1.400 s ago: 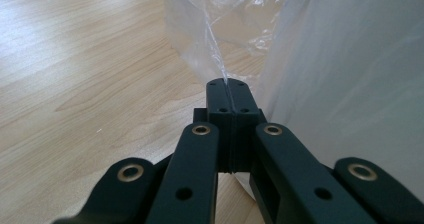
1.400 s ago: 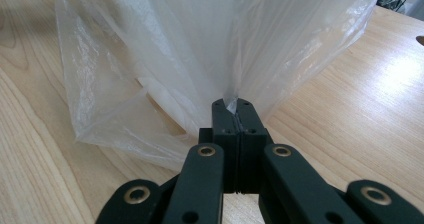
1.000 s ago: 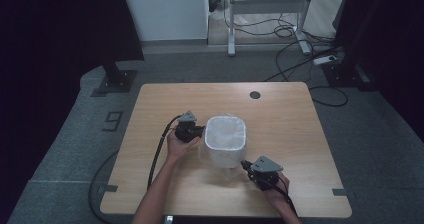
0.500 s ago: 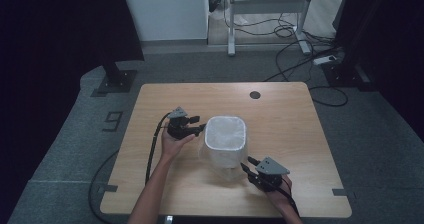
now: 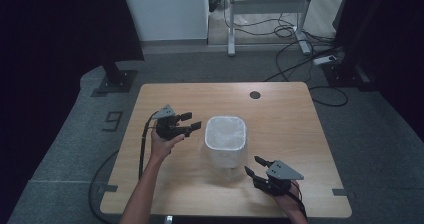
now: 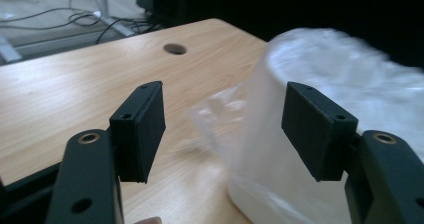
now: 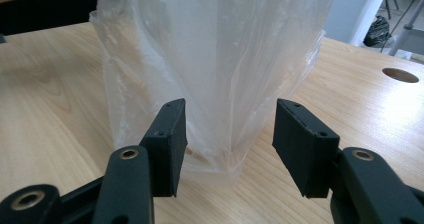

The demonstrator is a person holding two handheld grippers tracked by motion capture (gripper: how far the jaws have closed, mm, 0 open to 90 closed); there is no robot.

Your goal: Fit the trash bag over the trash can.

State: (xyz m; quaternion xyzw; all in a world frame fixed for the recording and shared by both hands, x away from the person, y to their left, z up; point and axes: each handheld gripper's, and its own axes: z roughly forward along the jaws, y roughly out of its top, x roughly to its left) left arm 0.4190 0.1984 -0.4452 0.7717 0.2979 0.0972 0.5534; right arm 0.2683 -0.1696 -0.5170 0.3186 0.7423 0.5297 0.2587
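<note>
Standing upright at the worktop's [image 5: 150,99] centre, the white bin [image 5: 226,146] wears its clear plastic liner [image 7: 210,59], exactly where it stood 1 second ago. Back then both grippers pressed against it; now the left gripper [image 5: 190,123] has lifted clear toward 9 o'clock of the bin, jaws just opened and empty, the liner's loose edge fluttering beyond them. At 5 o'clock, the right gripper [image 5: 254,166] has backed off too, jaws just parted, nothing between them, the bin's base straight ahead of it.
</note>
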